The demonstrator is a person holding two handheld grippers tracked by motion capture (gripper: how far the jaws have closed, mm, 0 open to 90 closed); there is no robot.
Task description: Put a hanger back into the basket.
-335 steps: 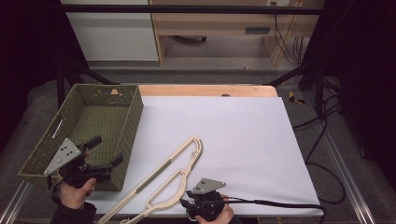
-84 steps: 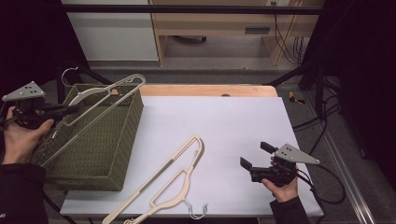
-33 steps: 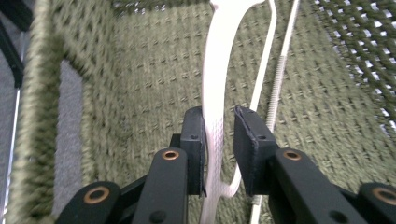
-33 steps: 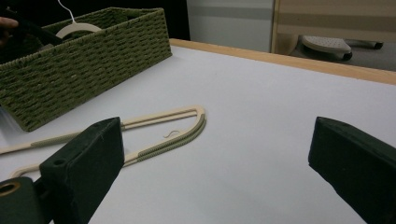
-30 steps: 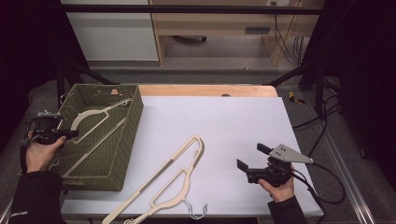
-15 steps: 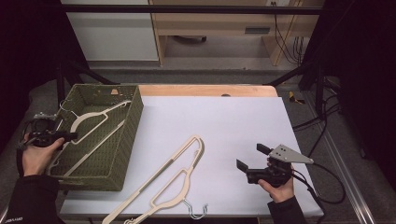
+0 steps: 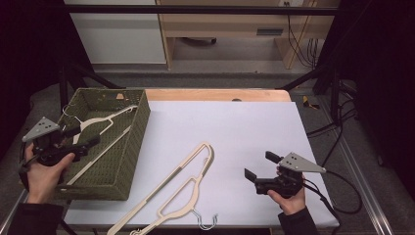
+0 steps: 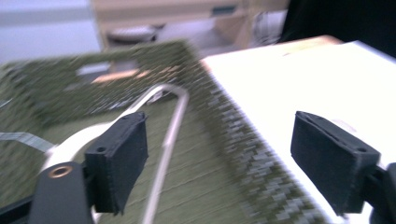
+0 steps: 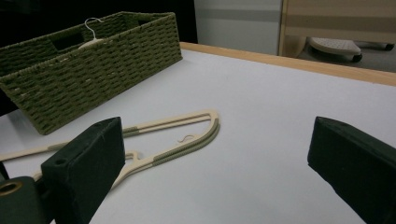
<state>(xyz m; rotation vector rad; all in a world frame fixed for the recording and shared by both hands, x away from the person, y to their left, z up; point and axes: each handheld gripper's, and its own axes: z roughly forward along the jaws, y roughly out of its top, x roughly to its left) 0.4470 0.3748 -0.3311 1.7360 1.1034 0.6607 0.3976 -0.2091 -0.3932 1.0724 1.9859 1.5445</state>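
A cream hanger (image 7: 105, 117) lies slantwise inside the green woven basket (image 7: 142, 127) at the table's left. My left gripper (image 7: 84, 137) hovers over the basket's near-left part, open. Its jaws have just been opening, and nothing is pressed between them. In the left gripper view the hanger's bar (image 8: 170, 135) lies below my left gripper (image 8: 224, 163), on the basket floor (image 8: 224, 135). A second cream hanger (image 7: 181, 181) with a metal hook lies on the white table near its front edge. My right gripper (image 7: 261, 165) is open to its right; in the right gripper view the right gripper (image 9: 219, 168) faces that hanger (image 9: 187, 135).
The white tabletop (image 7: 235, 132) has a wooden strip (image 7: 215, 94) along its far edge. The basket (image 9: 102, 56) stands along the left edge. A cable (image 7: 337, 196) trails from the right gripper at the front right corner. Black frame poles and furniture stand beyond the table.
My left gripper has let go of the hanger and lifted off it, jaws spread wider. The hanger now rests in the basket. The right gripper has not moved.
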